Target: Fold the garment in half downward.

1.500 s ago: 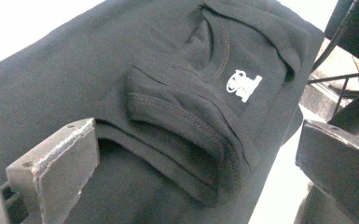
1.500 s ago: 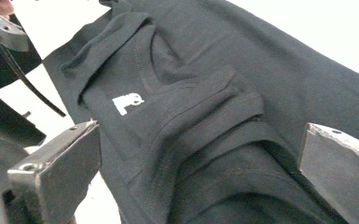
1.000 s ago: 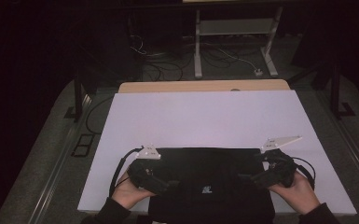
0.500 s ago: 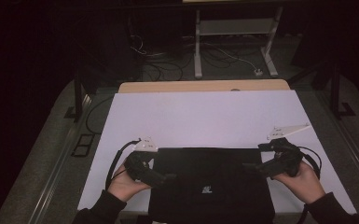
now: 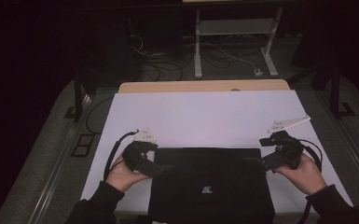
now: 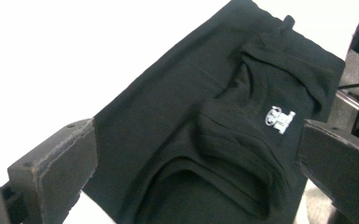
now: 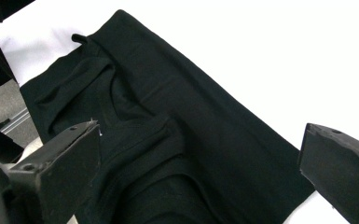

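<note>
A folded black fabric garment with a small white logo lies flat on the near edge of the white surface, between both hands. The left hand-held gripper sits at the garment's left edge, jaws wide apart with nothing between them but cloth underneath. The right hand-held gripper is at the right edge, jaws spread wide too, gripping nothing. In the left gripper view the logo sits by a folded neckline.
</note>
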Action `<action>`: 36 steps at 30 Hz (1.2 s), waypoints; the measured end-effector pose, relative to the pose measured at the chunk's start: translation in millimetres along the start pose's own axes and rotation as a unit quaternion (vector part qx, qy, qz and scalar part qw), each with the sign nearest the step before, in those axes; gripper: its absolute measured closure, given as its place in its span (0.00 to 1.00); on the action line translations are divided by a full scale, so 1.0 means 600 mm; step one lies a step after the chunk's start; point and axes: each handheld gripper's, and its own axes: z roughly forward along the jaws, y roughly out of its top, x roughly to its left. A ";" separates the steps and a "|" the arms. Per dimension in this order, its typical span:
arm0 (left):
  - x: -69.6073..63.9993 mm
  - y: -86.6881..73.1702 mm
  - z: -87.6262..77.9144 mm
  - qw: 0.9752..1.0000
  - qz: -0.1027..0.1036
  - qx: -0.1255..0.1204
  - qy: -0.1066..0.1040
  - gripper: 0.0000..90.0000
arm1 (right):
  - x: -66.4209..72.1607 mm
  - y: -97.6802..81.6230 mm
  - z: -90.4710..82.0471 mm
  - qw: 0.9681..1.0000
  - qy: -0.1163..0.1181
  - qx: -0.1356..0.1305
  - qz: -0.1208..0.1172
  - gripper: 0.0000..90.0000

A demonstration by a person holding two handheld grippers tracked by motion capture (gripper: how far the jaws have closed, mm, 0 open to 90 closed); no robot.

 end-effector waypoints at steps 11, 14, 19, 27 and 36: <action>0.029 0.003 0.002 1.000 -0.016 -0.006 0.007 0.00 | -0.023 0.005 0.003 1.000 0.002 -0.008 -0.001 0.00; 0.034 0.004 0.004 1.000 -0.021 -0.011 0.007 0.00 | -0.029 0.007 0.008 1.000 -0.001 -0.008 -0.001 0.00; 0.046 0.004 0.006 1.000 -0.026 -0.014 0.007 0.00 | -0.037 0.009 0.014 1.000 -0.004 -0.005 0.001 0.00; 0.062 0.003 0.011 0.999 -0.035 -0.024 0.011 0.00 | -0.052 0.010 0.026 1.000 -0.011 -0.003 0.000 0.00; 0.084 0.001 0.020 0.998 -0.049 -0.027 0.013 0.00 | -0.066 0.010 0.038 1.000 -0.016 -0.005 0.003 0.00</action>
